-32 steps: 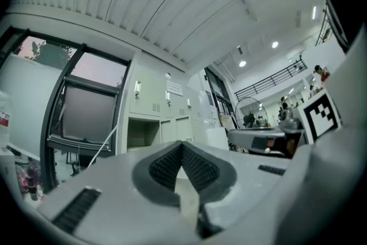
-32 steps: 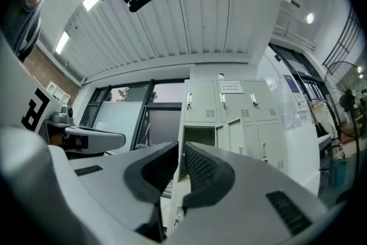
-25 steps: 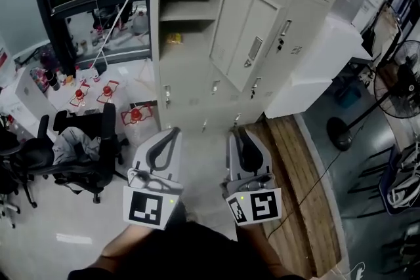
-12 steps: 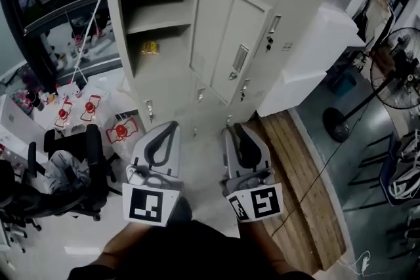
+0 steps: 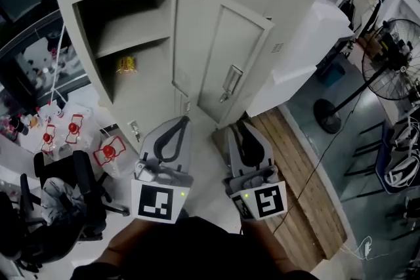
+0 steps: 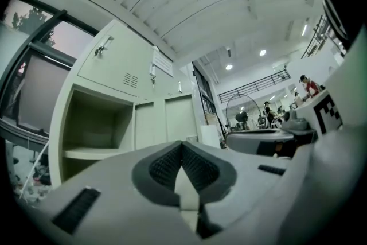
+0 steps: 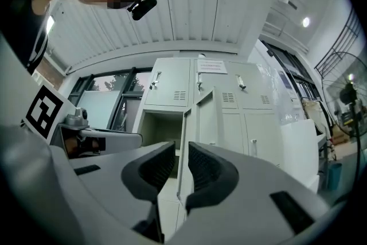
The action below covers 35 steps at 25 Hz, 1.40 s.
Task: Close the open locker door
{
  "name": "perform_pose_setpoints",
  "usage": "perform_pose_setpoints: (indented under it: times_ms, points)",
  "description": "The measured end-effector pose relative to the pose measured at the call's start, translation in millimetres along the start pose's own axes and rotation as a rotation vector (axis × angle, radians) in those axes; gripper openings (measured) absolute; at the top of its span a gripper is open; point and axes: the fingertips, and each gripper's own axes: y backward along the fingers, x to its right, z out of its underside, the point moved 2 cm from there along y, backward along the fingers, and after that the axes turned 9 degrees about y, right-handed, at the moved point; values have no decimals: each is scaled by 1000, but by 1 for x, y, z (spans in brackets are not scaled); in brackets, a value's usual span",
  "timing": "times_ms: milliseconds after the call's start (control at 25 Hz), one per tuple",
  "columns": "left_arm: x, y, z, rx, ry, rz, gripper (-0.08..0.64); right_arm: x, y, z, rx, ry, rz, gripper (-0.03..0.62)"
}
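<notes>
Fingers (image 7: 209, 166) on our right gripper (image 7: 181, 151) sit parted and empty, those on our left gripper (image 6: 182, 147) clenched; ahead of them the locker door (image 5: 220, 62) hangs open, untouched.

The left gripper (image 5: 182, 121) and the right gripper (image 5: 240, 126) are held side by side, low in front of the body, both pointing forward and away from the person. The left gripper's 2 jaws are closed tip to tip, while the right gripper's 2 jaws stand slightly apart with a narrow empty gap between them. Both bare forearms (image 5: 125, 244) reach in from below.
</notes>
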Motion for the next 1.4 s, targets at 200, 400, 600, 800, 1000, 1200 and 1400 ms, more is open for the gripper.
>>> perform_pose_setpoints:
  times_ms: [200,400,600,800,1000,1200,1400]
  points:
    - [0,-30,16,-16,27,65,-2,18,-13,16,1,-10,38,63]
    - [8,-50,29,-47,40,93,-2,44,-19,33,-13,-48,38,63]
    - [9,-73,34,-70,29,56,-2,71,-35,43,-10,-29,-37,63]
    - [12,-96,31,-72,-2,-5,-2,89,-51,50,-2,-71,-197,67]
    - [10,-111,32,-74,9,-95,-2,103,-65,58,13,-99,-361,87]
    - [11,-115,34,-76,-15,-191,-2,111,-72,64,65,-168,-564,116]
    - [13,-115,35,-62,-24,-297,-2,106,-73,66,100,-182,-806,133]
